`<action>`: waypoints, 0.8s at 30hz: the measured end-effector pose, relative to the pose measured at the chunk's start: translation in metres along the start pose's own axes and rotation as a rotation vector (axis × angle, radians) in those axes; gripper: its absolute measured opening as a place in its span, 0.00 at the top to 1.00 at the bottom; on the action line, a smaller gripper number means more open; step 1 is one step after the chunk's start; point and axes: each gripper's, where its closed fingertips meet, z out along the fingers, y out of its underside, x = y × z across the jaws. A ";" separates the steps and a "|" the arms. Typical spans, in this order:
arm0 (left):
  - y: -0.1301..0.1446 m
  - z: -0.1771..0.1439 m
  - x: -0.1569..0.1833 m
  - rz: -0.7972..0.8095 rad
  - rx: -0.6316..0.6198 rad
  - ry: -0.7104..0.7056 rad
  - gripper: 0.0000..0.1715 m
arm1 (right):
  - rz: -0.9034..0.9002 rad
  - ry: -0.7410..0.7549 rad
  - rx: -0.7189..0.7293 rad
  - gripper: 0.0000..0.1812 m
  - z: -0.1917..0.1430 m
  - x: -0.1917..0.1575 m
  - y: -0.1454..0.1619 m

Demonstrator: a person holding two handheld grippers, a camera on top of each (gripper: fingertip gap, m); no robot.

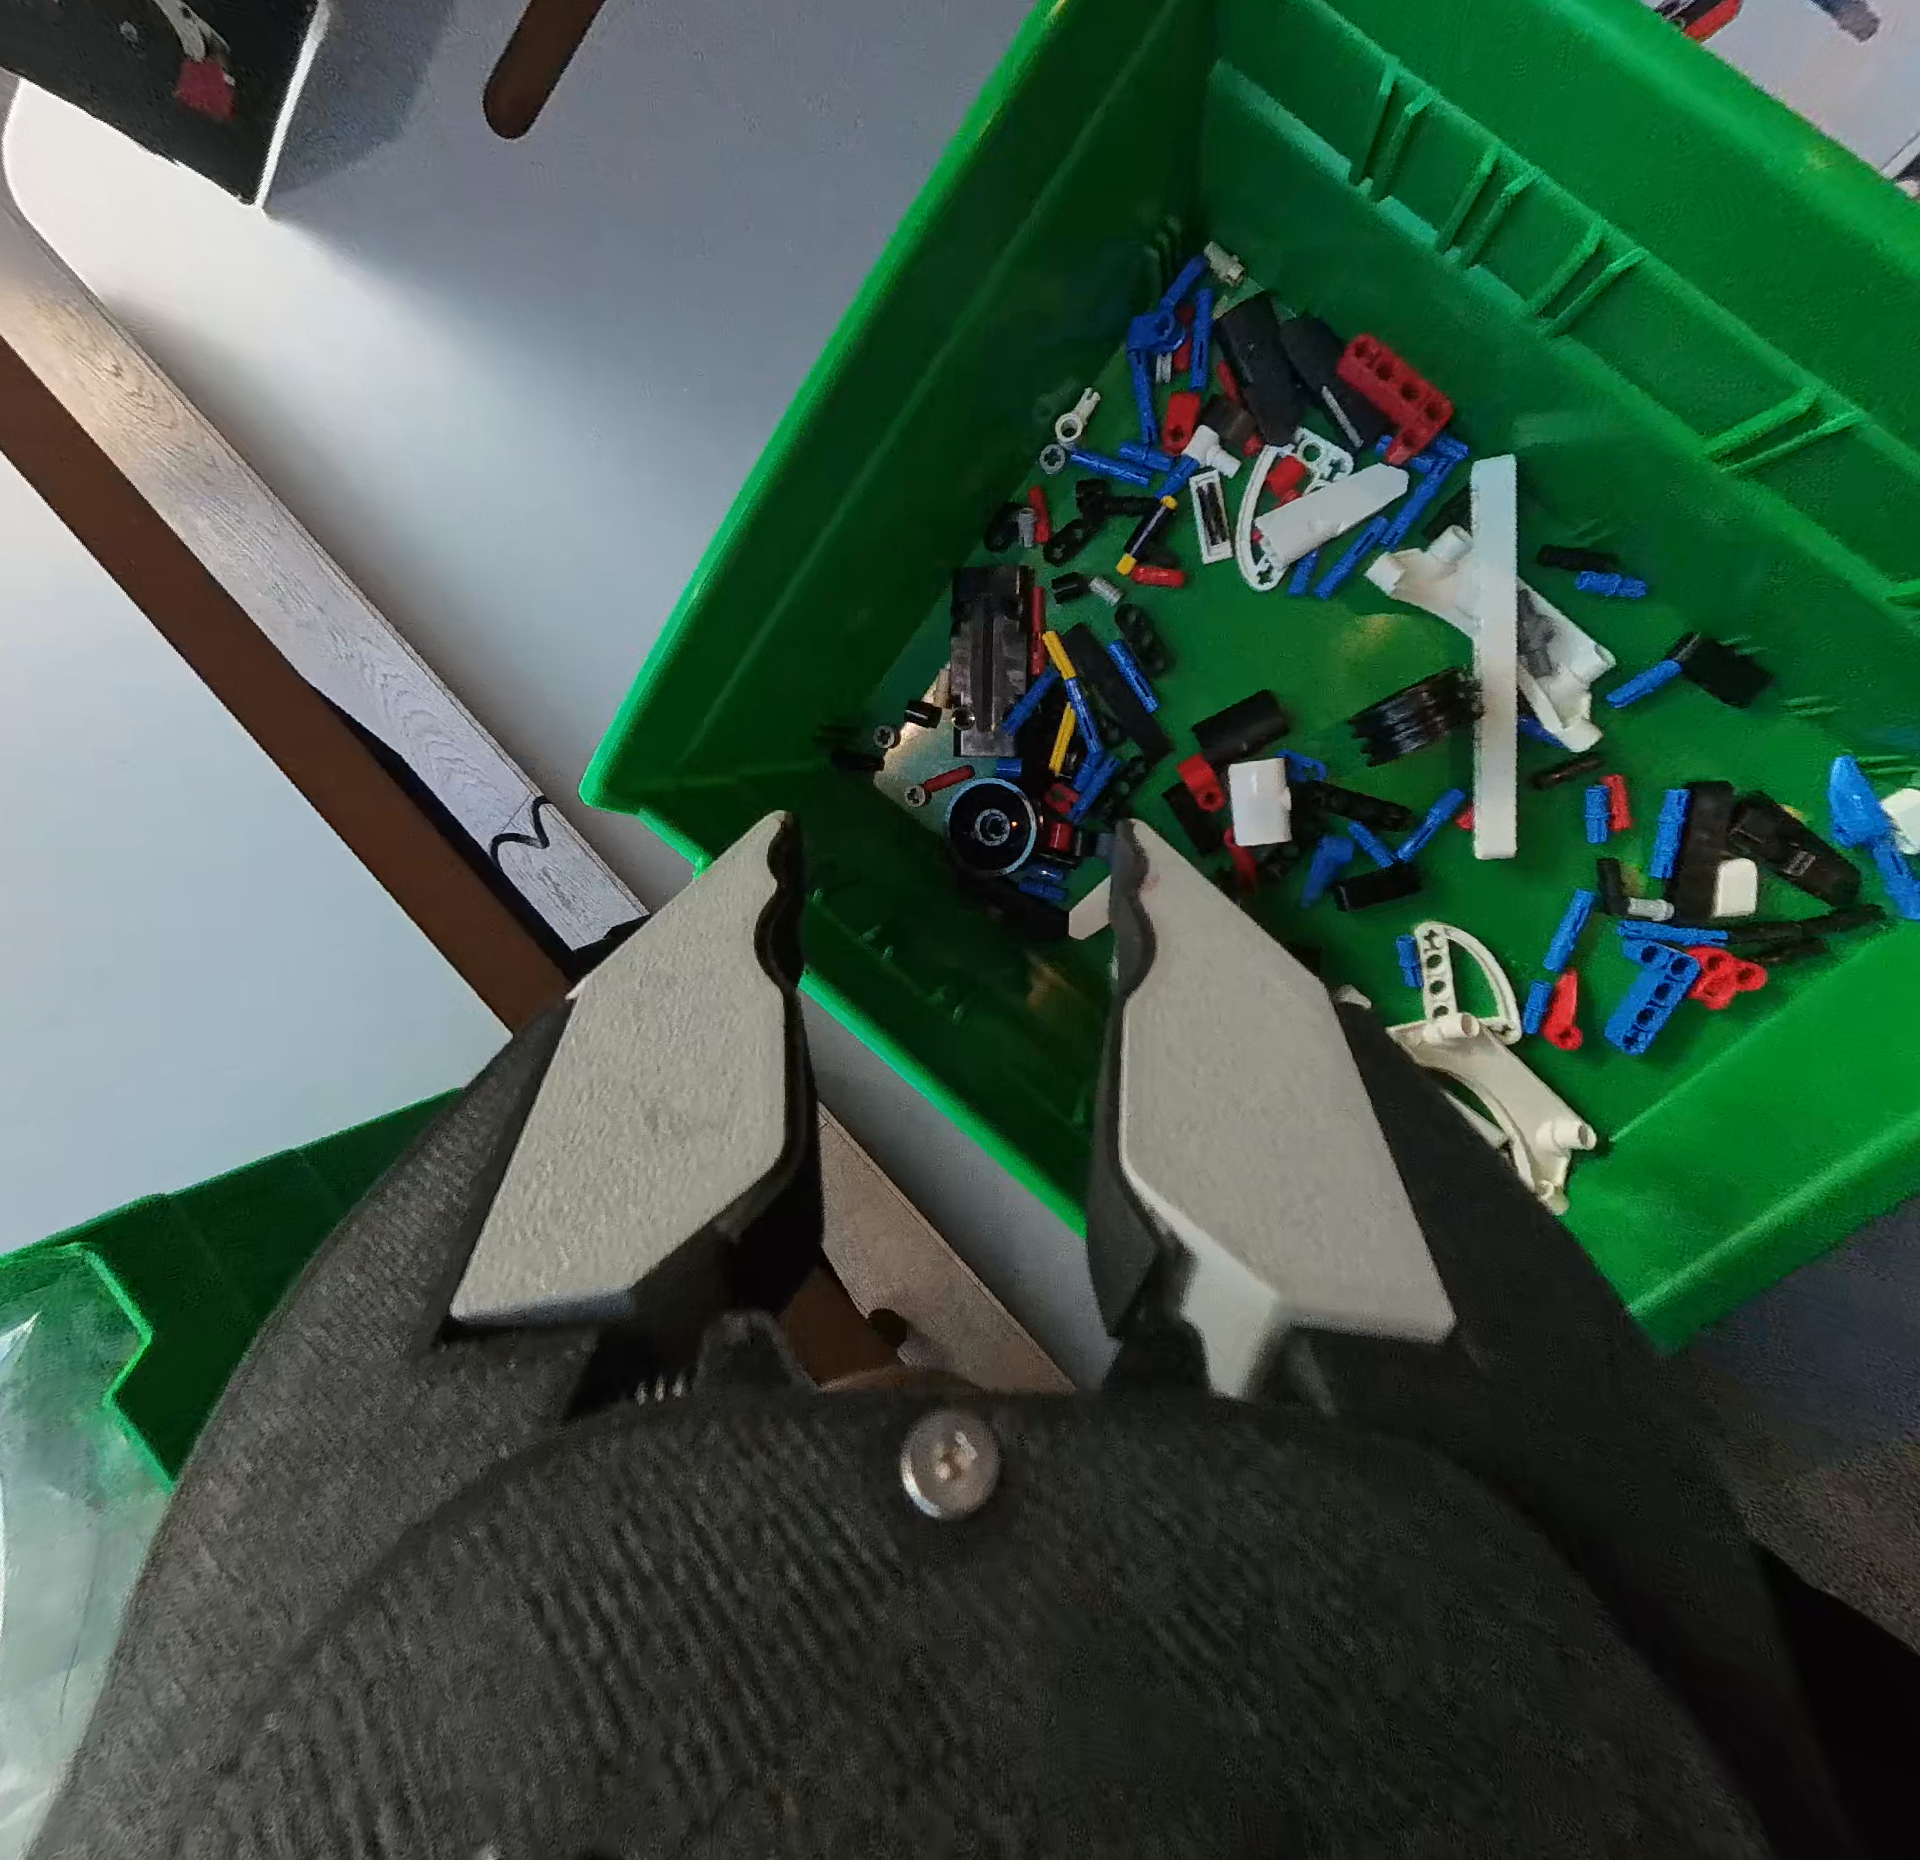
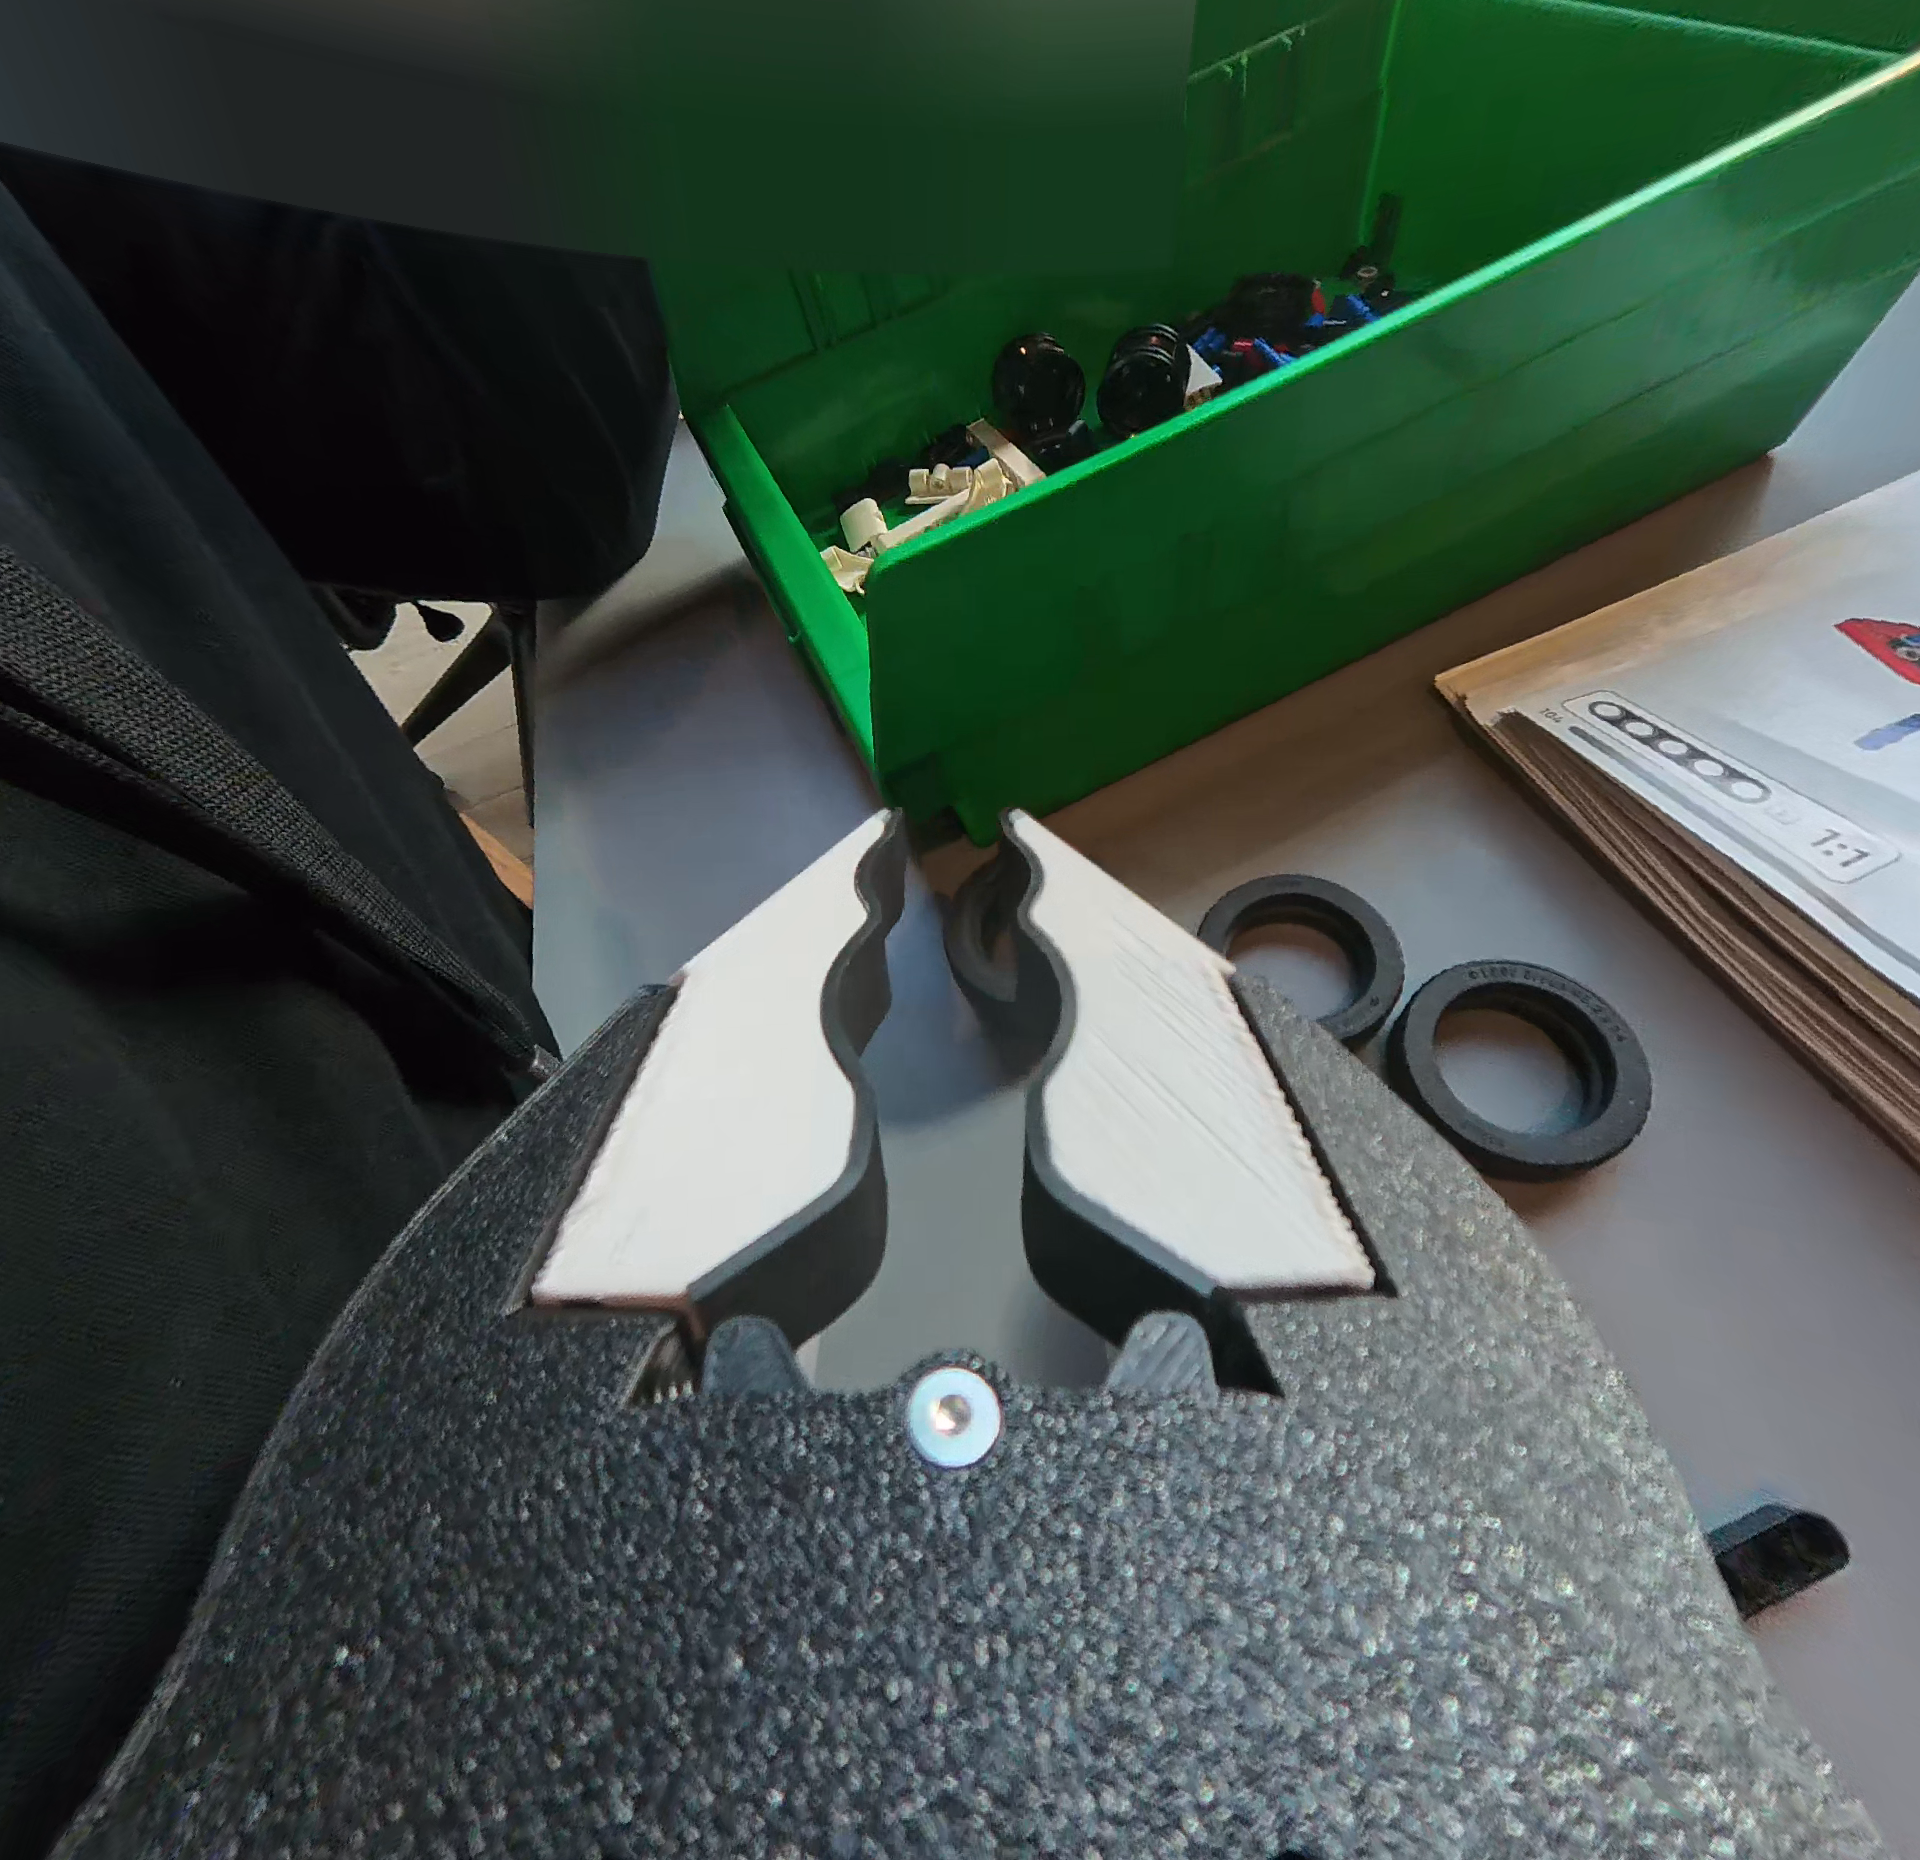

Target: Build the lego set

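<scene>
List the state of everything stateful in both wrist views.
Left gripper: open, empty, over the bin's near corner.
Right gripper: open, empty, low over the table.
Green plastic bin: uncovered, loose Lego pieces inside.
Paper instruction booklet: lying open.
Three black rubber tyres: flat on table, unmounted.

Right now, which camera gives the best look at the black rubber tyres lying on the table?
The right wrist view: two black tyres lie flat beside the instruction booklet, a third partly hidden behind the right tool. The left wrist view shows none.
</scene>
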 end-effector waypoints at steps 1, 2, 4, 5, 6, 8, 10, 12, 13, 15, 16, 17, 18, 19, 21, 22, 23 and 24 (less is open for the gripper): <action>0.000 0.000 -0.001 -0.004 0.001 0.001 0.66 | -0.003 0.001 -0.001 0.91 0.000 0.001 0.000; 0.000 0.000 -0.001 -0.008 0.000 0.002 0.67 | -0.006 0.002 -0.002 0.91 0.000 0.001 -0.001; 0.001 0.001 -0.002 -0.010 -0.006 0.000 0.66 | -0.005 0.001 -0.001 0.91 0.000 0.002 -0.001; 0.001 0.002 -0.002 -0.009 -0.009 -0.001 0.66 | -0.003 0.000 -0.001 0.91 0.000 0.002 -0.001; 0.002 0.002 -0.001 -0.008 -0.011 -0.001 0.66 | -0.002 0.000 0.001 0.91 0.000 0.002 -0.001; 0.002 0.002 -0.001 -0.006 -0.011 -0.001 0.66 | -0.002 0.001 0.002 0.91 0.000 0.002 -0.001; 0.001 0.002 -0.001 -0.005 -0.011 0.000 0.66 | -0.005 0.003 0.003 0.91 0.000 0.002 -0.002; 0.002 0.003 -0.001 -0.006 -0.013 0.001 0.66 | -0.004 0.003 0.003 0.91 -0.001 0.002 -0.002; 0.002 0.003 -0.001 -0.006 -0.015 0.001 0.66 | -0.002 0.004 0.003 0.91 -0.001 0.002 -0.001; 0.002 0.003 -0.001 -0.007 -0.017 0.001 0.66 | 0.000 0.003 0.008 0.91 -0.001 0.002 -0.002; 0.002 0.003 -0.001 -0.007 -0.015 0.001 0.66 | 0.000 0.002 0.007 0.91 -0.001 0.001 -0.002; 0.002 0.002 -0.002 -0.008 -0.012 0.001 0.66 | -0.002 0.002 0.006 0.91 -0.001 0.001 -0.002; 0.002 0.002 -0.002 -0.008 -0.010 0.001 0.66 | -0.004 0.001 0.005 0.91 0.000 0.001 -0.002; 0.002 0.002 -0.002 -0.008 -0.010 0.001 0.66 | -0.005 0.000 0.003 0.91 0.000 0.001 -0.001; 0.002 0.002 -0.002 -0.009 -0.011 0.001 0.66 | -0.006 0.000 0.003 0.91 -0.001 0.001 -0.002; 0.002 0.002 -0.002 -0.010 -0.012 0.002 0.66 | -0.005 0.001 0.005 0.91 -0.001 0.001 -0.002; 0.002 0.003 -0.002 -0.009 -0.014 0.001 0.66 | -0.003 0.001 0.005 0.91 -0.001 0.002 -0.002; 0.003 0.003 -0.002 -0.009 -0.015 0.001 0.66 | 0.000 0.001 0.006 0.91 -0.001 0.002 -0.001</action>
